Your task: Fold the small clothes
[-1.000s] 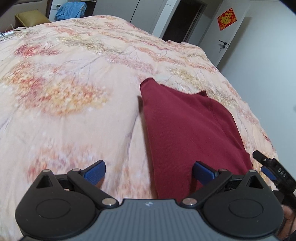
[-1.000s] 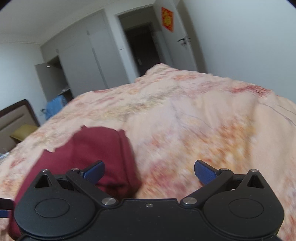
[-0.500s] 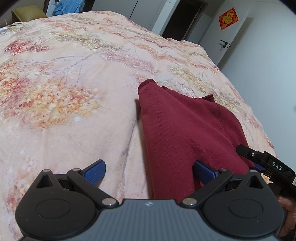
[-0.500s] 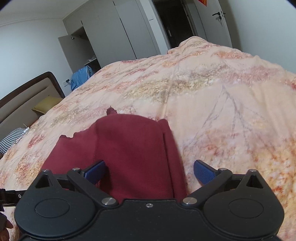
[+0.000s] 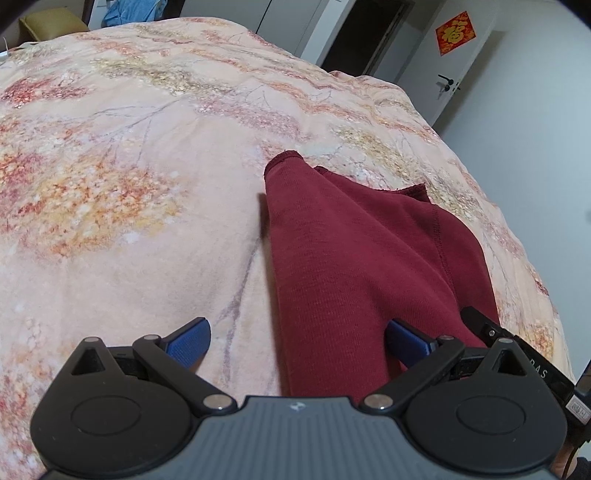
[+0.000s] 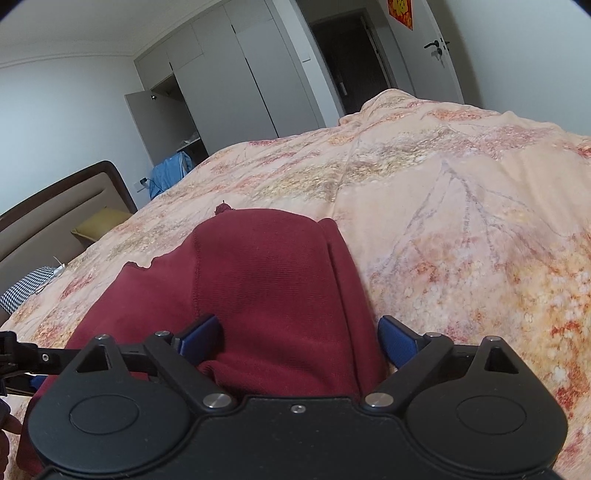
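Dark red knit garment (image 5: 354,258), partly folded, lies flat on the peach floral quilt (image 5: 129,206) covering the bed. Stitched seam runs along its right part in my left view; hemmed edges sit at the far end.

My left gripper (image 5: 297,338): jaws wide apart, nothing gripped. The garment's left edge runs between the blue pads; left pad (image 5: 188,341) is over bare quilt, right pad (image 5: 406,343) over red cloth. Can't tell if either pad touches the fabric.

My right gripper (image 6: 295,338): jaws wide but closing now. A raised fold of the garment's near right part sits between them and fills most of the gap; whether the pads touch it I can't tell, no squeeze shows. Its black frame also shows at the right edge of my left view, just beside my left gripper.

Far background: white wardrobe doors (image 6: 236,85), dark open doorway (image 6: 347,55), white door with red square decoration (image 5: 454,33), blue cloth (image 6: 170,171) by the padded headboard (image 6: 55,218).
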Motion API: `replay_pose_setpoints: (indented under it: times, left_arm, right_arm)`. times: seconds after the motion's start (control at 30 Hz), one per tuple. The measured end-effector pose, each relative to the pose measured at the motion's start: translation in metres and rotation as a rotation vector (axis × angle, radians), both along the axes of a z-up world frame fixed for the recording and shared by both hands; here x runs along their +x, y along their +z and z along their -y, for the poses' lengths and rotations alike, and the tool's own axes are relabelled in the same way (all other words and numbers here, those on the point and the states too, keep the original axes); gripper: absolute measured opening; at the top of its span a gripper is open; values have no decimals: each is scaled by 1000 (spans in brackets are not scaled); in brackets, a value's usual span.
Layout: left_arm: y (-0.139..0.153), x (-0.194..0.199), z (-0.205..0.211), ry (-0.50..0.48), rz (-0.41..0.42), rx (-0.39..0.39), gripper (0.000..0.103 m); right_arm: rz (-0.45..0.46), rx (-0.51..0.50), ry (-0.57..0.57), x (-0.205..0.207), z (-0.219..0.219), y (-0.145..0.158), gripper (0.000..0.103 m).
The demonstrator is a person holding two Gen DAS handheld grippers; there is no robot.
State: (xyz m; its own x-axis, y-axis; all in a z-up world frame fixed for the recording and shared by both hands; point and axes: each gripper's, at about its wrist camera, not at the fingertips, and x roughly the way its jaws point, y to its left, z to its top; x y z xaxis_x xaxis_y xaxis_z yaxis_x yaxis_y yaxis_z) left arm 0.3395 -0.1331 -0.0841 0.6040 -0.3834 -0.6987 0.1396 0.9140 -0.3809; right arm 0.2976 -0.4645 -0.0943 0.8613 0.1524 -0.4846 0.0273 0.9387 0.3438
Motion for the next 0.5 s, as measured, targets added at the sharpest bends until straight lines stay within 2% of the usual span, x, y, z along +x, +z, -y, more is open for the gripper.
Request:
replay_pose_setpoints:
  times: [0.17, 0.27, 0.5]
  left_arm:
    - [3, 3, 1, 2, -20, -3, 103]
    - [5, 5, 0, -4, -32, -35, 99]
    - [8, 6, -1, -27, -42, -105, 74]
  right_arm:
    - [-15, -35, -20, -1, -6, 5, 93]
    - [-36, -63, -28, -2, -16, 14, 84]
    - [-58, -165, 2, -3, -32, 34, 63]
